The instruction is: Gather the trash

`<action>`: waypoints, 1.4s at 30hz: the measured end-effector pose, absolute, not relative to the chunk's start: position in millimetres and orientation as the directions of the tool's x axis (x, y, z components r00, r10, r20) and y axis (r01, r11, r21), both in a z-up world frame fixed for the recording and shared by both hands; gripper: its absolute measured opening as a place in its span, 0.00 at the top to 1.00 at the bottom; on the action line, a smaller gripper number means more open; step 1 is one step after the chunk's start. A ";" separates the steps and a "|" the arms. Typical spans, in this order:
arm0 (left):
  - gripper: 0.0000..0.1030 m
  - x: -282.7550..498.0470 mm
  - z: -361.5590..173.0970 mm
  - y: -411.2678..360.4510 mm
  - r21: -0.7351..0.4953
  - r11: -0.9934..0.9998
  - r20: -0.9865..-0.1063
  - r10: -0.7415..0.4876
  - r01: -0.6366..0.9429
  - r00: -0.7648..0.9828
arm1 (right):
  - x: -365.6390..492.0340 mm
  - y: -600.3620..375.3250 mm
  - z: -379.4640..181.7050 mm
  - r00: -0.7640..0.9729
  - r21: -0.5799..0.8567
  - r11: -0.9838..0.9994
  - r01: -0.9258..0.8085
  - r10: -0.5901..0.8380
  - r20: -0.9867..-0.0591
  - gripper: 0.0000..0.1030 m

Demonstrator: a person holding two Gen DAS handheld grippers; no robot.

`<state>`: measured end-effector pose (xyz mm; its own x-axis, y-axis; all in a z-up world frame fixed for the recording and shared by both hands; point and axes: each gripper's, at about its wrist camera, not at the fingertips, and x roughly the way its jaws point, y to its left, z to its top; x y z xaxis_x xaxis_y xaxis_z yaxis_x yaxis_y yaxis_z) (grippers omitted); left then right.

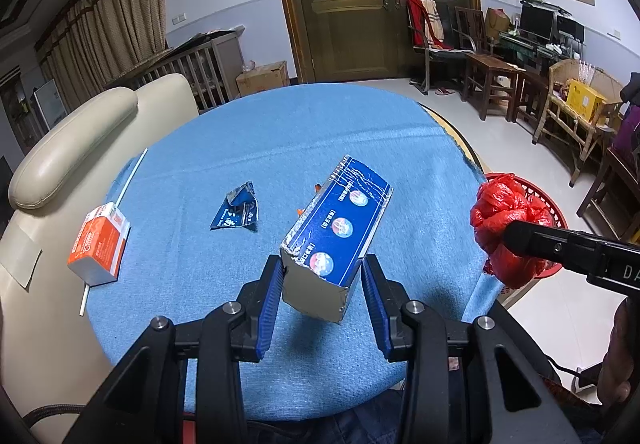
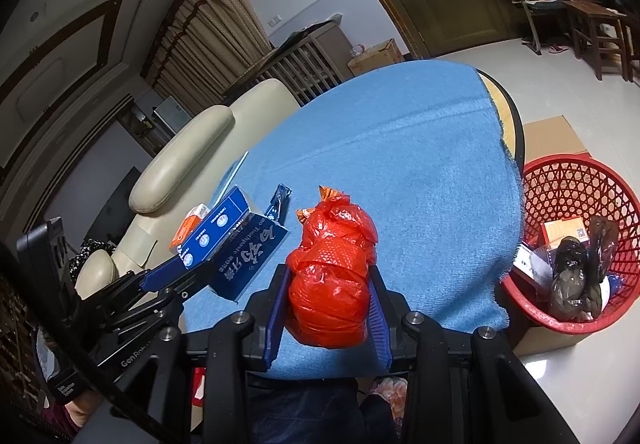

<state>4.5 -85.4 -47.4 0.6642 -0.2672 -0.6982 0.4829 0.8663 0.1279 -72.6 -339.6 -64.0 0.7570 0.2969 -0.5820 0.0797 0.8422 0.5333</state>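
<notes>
Progress: partway, by my reading. The red basket (image 2: 576, 244) on the floor off the right edge of the surface (image 2: 400, 148) already holds several items: a dark knotted bag, a small orange-and-white box and some paper scraps. Two pieces are in hand and off the surface; neither is in the basket yet.

Left tool (image 1: 323, 284): fingers closed onto the near end of the blue toothpaste box (image 1: 340, 232), pinching it. The box is lifted clear of the blue cloth, well left of the basket. Its long axis runs away from the tool and tips up toward the far right; the torn, open grey end faces back toward the holder.

Right tool (image 2: 330, 300): fingers pressed against both sides of the red plastic bag (image 2: 332, 276), a knotted bundle. It stands roughly upright in the grip, knotted top pointing away from the tool. It hangs over the near part of the surface, left of the basket.

Left to collect, all further left of the basket than the held box:
- orange carton (image 1: 100, 244) with a white straw (image 1: 116, 220) near the surface's left edge
- crumpled blue wrapper (image 1: 238, 212) between carton and box
- a small orange scrap, mostly hidden behind the box.

Judgement: roughly half the job remains.
</notes>
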 end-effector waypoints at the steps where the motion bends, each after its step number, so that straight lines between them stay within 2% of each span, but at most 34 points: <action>1: 0.59 4.7 -48.0 -85.0 0.128 0.866 -0.699 -0.267 0.483 0.664 | -72.2 -340.1 -64.1 0.757 0.534 0.841 0.081 0.297 -0.582 0.62; 42: 0.59 3.7 -49.6 -89.2 0.149 0.860 -0.700 -0.257 0.489 0.666 | -73.0 -343.0 -67.5 0.763 0.549 0.831 0.089 0.297 -0.574 0.62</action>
